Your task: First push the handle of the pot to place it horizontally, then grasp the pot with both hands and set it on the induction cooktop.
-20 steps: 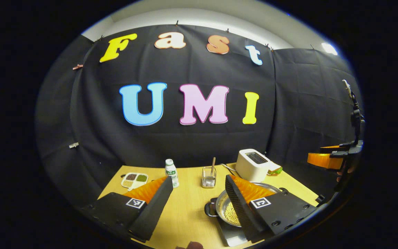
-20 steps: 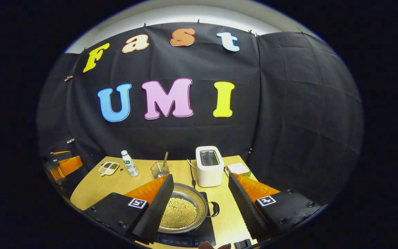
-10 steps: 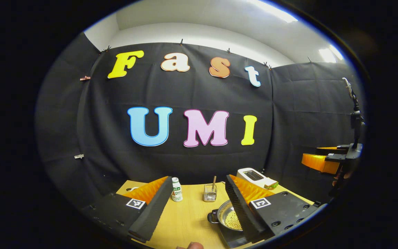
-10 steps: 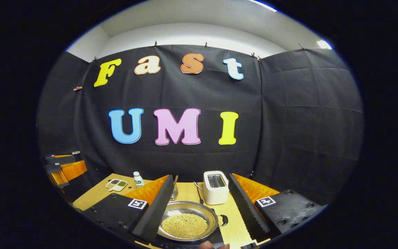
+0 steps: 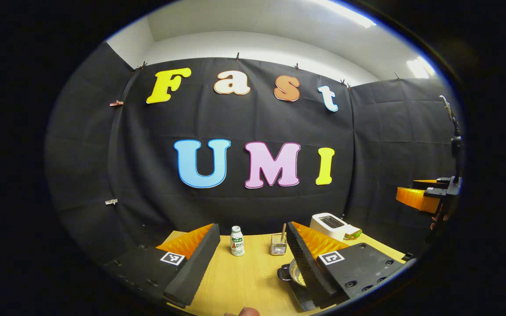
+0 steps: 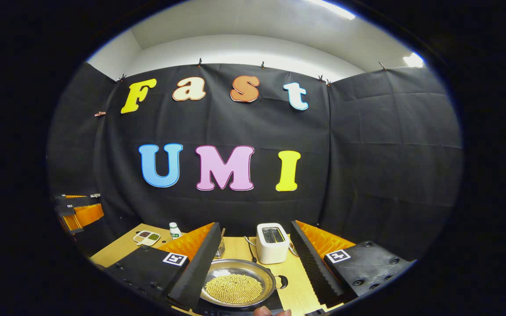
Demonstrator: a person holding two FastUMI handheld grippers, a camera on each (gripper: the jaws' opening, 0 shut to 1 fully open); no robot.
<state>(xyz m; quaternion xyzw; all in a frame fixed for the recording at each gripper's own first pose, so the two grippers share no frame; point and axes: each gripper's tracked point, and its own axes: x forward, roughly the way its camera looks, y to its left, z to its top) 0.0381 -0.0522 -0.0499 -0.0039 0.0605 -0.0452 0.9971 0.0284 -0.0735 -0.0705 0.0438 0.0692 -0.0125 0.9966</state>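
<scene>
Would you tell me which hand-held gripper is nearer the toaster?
Right. The right hand-held gripper faces the toaster straight ahead; the left hand-held gripper sits farther leftward.

My pot (image 6: 238,287) is shiny metal. The tabletop (image 5: 244,281) looks like pale matt wood. The toaster (image 6: 272,242) is smooth white plastic.

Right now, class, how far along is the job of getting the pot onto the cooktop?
Done, it seems: the pot of yellow grains sits on the dark cooktop, its handles pointing out sideways. In hand: nothing. The left gripper and right gripper are both open, above the wooden table, gripping nothing. Left: apparently only backing away, though the cooktop is largely hidden.
</scene>
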